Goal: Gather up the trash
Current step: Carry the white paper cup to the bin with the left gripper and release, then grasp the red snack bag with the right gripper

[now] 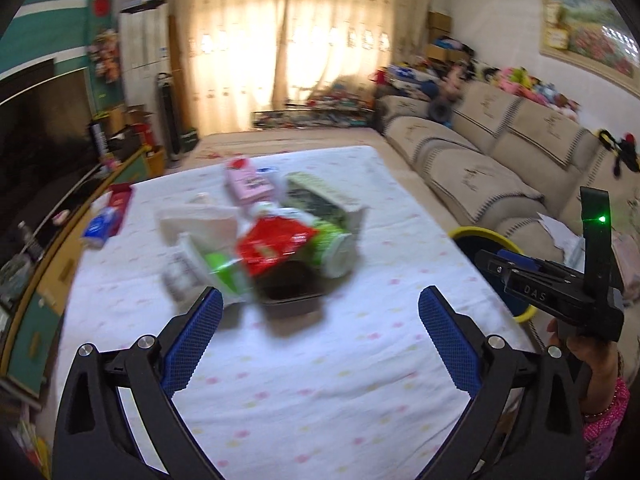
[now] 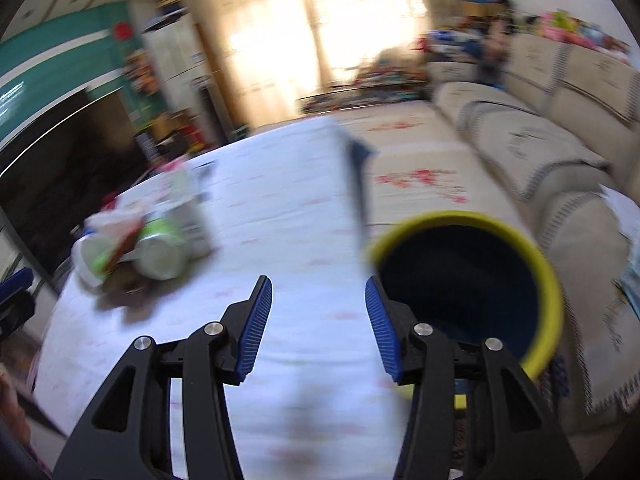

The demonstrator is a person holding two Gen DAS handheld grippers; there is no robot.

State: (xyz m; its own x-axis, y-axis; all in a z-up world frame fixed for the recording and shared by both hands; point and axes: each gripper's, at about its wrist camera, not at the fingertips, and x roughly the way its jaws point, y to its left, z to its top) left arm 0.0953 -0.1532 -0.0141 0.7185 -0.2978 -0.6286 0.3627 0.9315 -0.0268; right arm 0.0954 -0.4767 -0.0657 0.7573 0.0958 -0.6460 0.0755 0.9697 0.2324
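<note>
A heap of trash (image 1: 260, 240) is seen near the middle of the worktop (image 1: 320, 380), which is covered by a white cloth with small pastel marks; in the heap a red wrapper (image 1: 272, 248), a green-and-white cup on its side (image 1: 332, 252), a pink carton (image 1: 248, 186), a green box (image 1: 320, 196), white paper (image 1: 196, 220) and a dark tray (image 1: 292, 292) can be made out, though blurred. A red packet (image 1: 120, 200) and a blue packet (image 1: 98, 230) are found apart from the heap, near the worktop's far left edge. A bin with a yellow rim (image 2: 472, 280) is stood just beside the worktop's right edge, between it and a beige sofa (image 1: 480, 160). The left gripper (image 1: 320, 308) is held wide open above the cloth just short of the heap, nothing between its blue pads. The right gripper (image 2: 318, 312) is held partly open over the worktop's right edge beside the bin; nothing is pressed by its pads, and a blurred streak ahead of it cannot be identified.
</note>
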